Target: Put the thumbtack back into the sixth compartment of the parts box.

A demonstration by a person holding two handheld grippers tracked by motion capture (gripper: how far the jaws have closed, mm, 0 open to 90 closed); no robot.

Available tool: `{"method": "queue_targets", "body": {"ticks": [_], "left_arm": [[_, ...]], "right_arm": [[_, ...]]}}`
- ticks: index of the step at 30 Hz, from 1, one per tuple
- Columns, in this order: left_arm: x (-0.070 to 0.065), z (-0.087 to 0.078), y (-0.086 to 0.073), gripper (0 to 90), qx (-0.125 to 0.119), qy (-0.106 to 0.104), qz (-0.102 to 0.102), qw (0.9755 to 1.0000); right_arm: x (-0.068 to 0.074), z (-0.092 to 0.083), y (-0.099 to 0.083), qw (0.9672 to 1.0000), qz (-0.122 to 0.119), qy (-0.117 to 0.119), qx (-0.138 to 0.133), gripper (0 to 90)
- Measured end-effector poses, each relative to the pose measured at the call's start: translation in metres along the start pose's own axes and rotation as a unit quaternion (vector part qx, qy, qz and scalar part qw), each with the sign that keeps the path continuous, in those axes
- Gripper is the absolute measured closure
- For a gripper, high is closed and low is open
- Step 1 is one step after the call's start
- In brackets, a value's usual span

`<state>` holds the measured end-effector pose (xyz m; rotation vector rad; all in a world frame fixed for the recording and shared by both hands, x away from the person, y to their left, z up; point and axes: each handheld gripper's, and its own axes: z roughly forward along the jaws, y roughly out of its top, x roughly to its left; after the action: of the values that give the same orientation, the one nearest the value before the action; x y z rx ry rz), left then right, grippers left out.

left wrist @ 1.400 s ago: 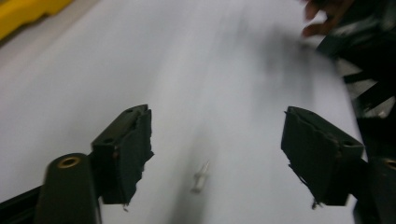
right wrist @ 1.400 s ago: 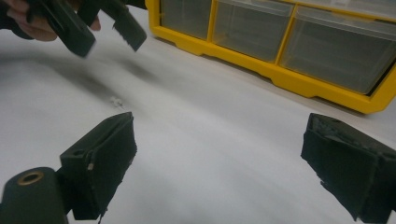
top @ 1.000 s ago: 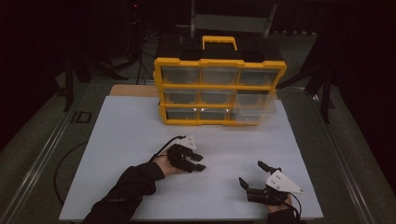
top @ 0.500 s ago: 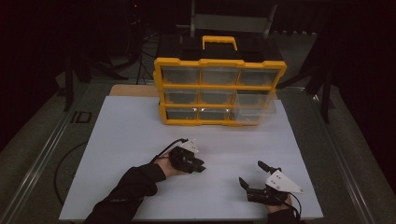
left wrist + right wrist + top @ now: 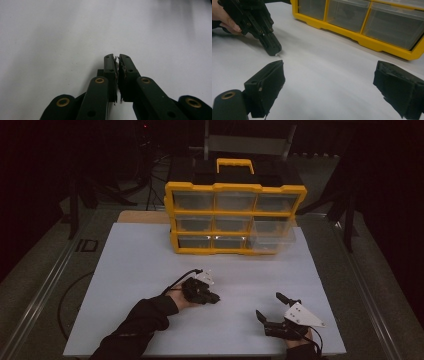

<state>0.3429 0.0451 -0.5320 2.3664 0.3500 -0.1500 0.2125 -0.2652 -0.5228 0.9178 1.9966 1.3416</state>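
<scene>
My left gripper (image 5: 214,297) lies low on the white board (image 5: 145,265), held by a hand in a dark sleeve and pointing right. Its jaws have just been closing and now stand shut, pad against pad (image 5: 117,57). In the right gripper view a tiny pale speck shows at the left gripper's tip (image 5: 273,51); I cannot tell what the speck is. My right gripper (image 5: 270,305) rests near the board's front right edge, open, with bare board between its fingers (image 5: 330,66). The two grippers are apart.
A yellow drawer cabinet (image 5: 235,217) with clear drawers and a black top with a yellow handle stands at the back of the board; its lower right drawer (image 5: 272,232) juts out. Dark floor and stands surround the table.
The left gripper's jaws have drawn together from partly apart to shut. Both hands have stayed where they were.
</scene>
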Motion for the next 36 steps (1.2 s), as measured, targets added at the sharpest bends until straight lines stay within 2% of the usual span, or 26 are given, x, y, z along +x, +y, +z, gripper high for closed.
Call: {"method": "queue_targets", "body": {"ticks": [9,17,18,21,29,30,36], "left_arm": [[0.0,-0.002,0.003,86.5,-0.009,0.001,-0.008,0.9999],[-0.002,-0.016,0.021,86.4,-0.031,0.008,-0.007,0.9995],[-0.002,-0.021,0.029,86.4,-0.037,0.009,-0.003,0.9993],[-0.002,-0.029,0.039,86.5,-0.048,0.008,0.001,0.9988],[-0.001,-0.043,0.061,86.5,-0.06,0.016,0.009,0.998],[-0.002,-0.049,0.07,86.5,-0.065,0.02,0.014,0.9976],[-0.004,-0.063,0.091,86.5,-0.081,0.02,0.029,0.9961]], "right_arm": [[0.0,0.0,0.0,1.0,-0.001,0.0,-0.001,9.6],[0.0,0.0,0.0,1.0,-0.001,0.0,-0.001,9.6],[0.0,0.0,0.0,1.0,-0.001,0.0,-0.002,9.6],[0.001,0.0,0.0,1.0,0.0,0.001,-0.001,9.6],[0.0,-0.001,0.001,1.0,-0.001,0.0,-0.002,9.6],[0.0,-0.001,0.001,1.0,-0.001,-0.001,-0.002,9.6],[0.0,-0.001,0.001,1.0,0.001,0.0,-0.002,9.6]]}}
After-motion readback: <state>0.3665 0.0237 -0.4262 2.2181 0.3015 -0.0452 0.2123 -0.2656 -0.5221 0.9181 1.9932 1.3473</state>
